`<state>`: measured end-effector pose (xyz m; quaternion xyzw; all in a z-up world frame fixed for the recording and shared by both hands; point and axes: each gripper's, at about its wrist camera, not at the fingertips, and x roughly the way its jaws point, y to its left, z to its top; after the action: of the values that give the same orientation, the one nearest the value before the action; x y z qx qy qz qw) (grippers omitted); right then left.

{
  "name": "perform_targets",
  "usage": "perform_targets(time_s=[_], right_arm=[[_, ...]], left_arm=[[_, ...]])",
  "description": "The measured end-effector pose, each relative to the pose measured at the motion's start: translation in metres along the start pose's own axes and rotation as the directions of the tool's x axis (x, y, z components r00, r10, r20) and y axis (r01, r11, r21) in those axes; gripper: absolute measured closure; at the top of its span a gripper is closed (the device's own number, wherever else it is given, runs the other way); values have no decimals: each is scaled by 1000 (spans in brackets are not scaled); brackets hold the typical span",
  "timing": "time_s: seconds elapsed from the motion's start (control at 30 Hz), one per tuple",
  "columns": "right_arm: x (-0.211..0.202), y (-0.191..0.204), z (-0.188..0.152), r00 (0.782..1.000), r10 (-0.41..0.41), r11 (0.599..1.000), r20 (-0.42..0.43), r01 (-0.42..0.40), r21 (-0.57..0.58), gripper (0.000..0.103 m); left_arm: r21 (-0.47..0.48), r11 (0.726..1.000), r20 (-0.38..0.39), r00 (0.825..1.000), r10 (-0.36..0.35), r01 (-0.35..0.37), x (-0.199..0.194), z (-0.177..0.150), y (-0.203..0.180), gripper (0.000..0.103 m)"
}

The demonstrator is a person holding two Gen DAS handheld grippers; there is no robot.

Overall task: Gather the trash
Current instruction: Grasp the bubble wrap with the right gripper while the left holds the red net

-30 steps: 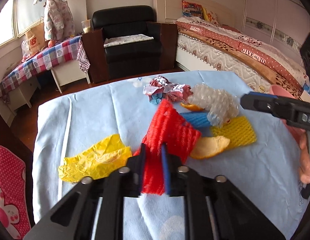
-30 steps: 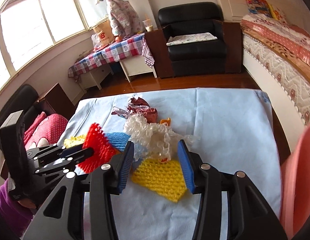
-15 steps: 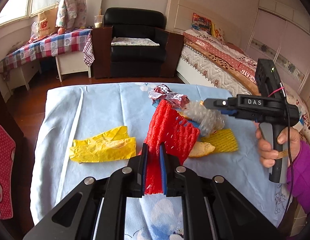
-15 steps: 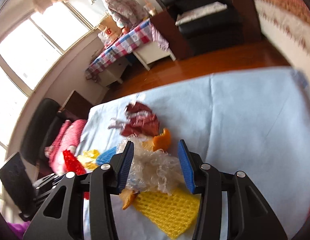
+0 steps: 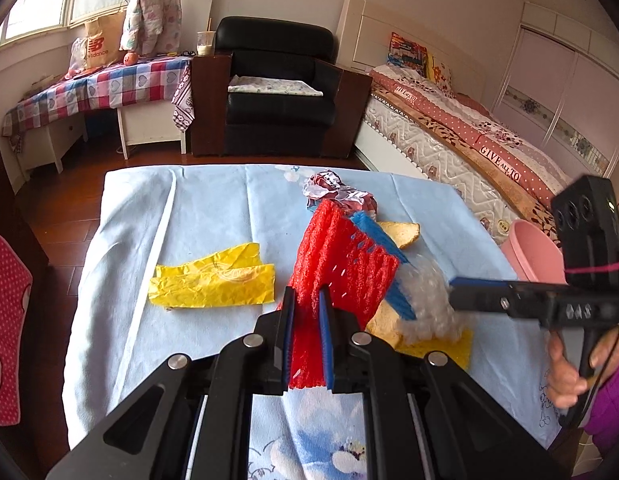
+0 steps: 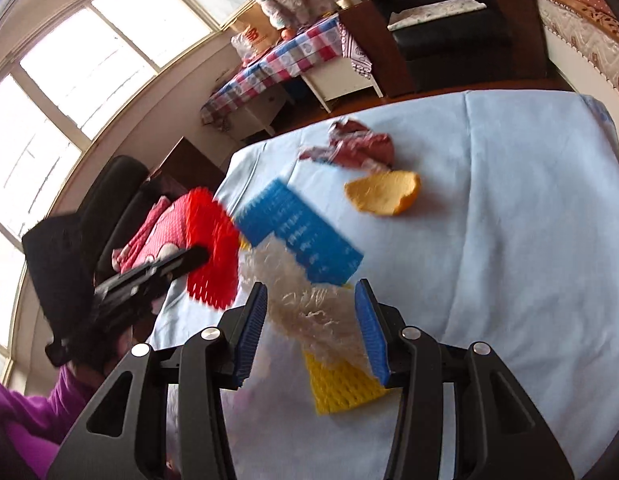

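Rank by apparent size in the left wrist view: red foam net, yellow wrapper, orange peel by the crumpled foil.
1. red foam net, though it is nearest the camera
2. yellow wrapper, close behind
3. orange peel, smallest

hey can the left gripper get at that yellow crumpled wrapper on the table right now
Probably not yet. The left gripper is shut on the red foam net, so its jaws are occupied. The path itself looks free: the yellow wrapper lies alone on bare cloth just left of it.
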<state>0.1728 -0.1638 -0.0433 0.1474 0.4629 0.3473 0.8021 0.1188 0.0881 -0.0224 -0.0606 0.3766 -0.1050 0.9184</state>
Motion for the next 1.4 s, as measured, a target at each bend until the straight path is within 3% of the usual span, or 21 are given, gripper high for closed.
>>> perform_targets(time_s=[0.17,0.33,0.47,0.63,0.73,0.9,1.13,1.27,1.4], right_arm=[[-11,15,-12,1000,1,999,-4,-1,-35,55],[-10,23,-15,993,-119,986,-15,116,-120,53],[-11,37,-26,992,-125,973,-34,116,-199,53],[-15,54,-36,995,-27,968,-101,1,-251,53],[-22,63,-40,995,-4,961,-95,-22,-277,53],[-26,64,-33,996,-82,955,-18,73,-286,53],[0,61,-40,991,-119,950,-66,95,-296,53],[2,62,-49,984,-177,943,-28,161,-293,53],[-2,65,-57,982,-185,943,-21,171,-286,68]], left_arm=[[-16,1000,5,1000,-2,2,-6,-1,-1,92],[-18,1000,15,1000,-9,9,-15,-3,-4,92],[-20,1000,24,1000,-13,13,-22,-6,-6,92],[-30,999,36,999,-12,13,-31,-9,-5,92],[-38,999,49,999,-8,10,-38,-9,-3,92],[-54,999,58,998,-2,5,-46,-12,-1,92],[-53,999,59,998,-8,11,-51,-18,-5,92],[-48,999,60,998,-12,15,-57,-22,-10,92],[-41,999,64,998,-15,17,-63,-23,-15,92]])
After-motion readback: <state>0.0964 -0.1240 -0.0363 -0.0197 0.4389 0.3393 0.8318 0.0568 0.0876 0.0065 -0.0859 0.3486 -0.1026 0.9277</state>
